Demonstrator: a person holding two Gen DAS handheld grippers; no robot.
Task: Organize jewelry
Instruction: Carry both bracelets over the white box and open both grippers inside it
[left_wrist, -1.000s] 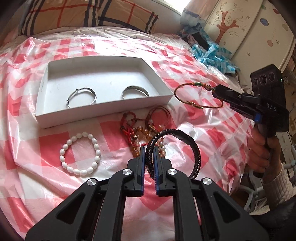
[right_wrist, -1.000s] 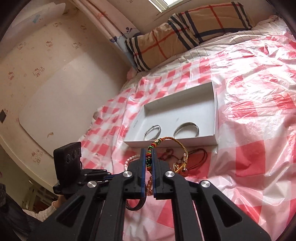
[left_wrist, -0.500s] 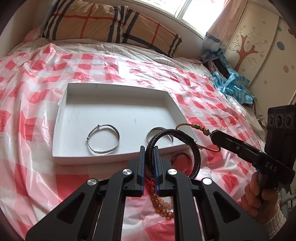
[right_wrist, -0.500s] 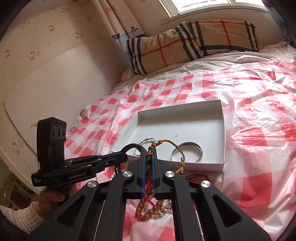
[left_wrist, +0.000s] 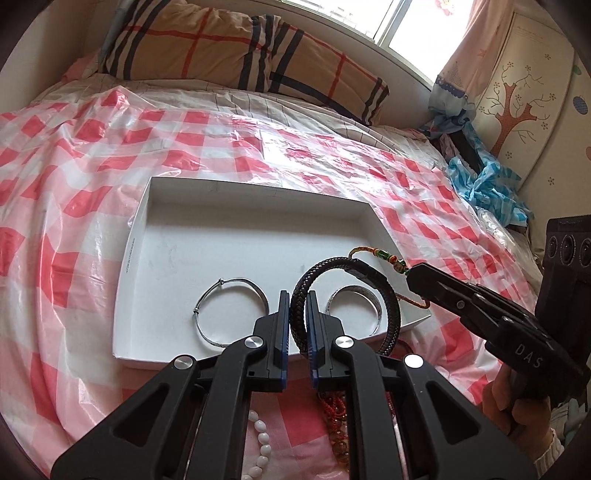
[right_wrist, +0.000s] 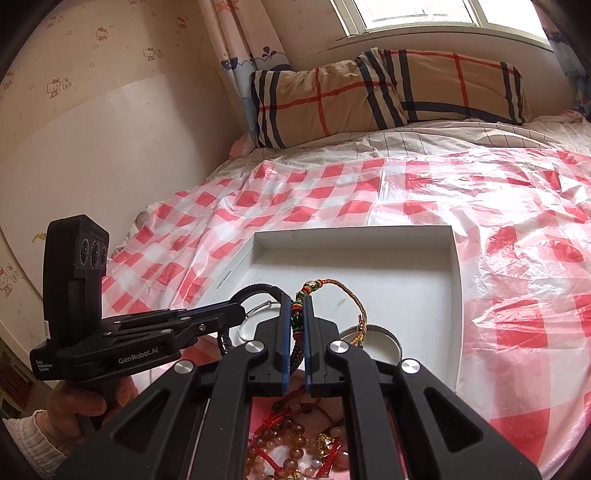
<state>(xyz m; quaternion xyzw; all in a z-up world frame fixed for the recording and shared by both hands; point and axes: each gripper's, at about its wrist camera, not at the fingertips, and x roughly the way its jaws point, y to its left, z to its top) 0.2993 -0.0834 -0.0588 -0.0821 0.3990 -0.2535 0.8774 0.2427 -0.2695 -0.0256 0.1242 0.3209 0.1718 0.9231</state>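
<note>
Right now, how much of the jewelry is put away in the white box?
Done: two silver bangles lie in the white box. In hand: the left claw is shut on a black braided bracelet, the right claw on a gold cord bracelet, both over the box's near edge. Left on the bed: a white bead bracelet and the amber beads with red cord.

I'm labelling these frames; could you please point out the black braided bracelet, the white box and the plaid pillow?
black braided bracelet (left_wrist: 392, 312), left wrist view, right curve.
white box (left_wrist: 236, 192), left wrist view, far wall.
plaid pillow (right_wrist: 388, 92), right wrist view, middle.
</note>
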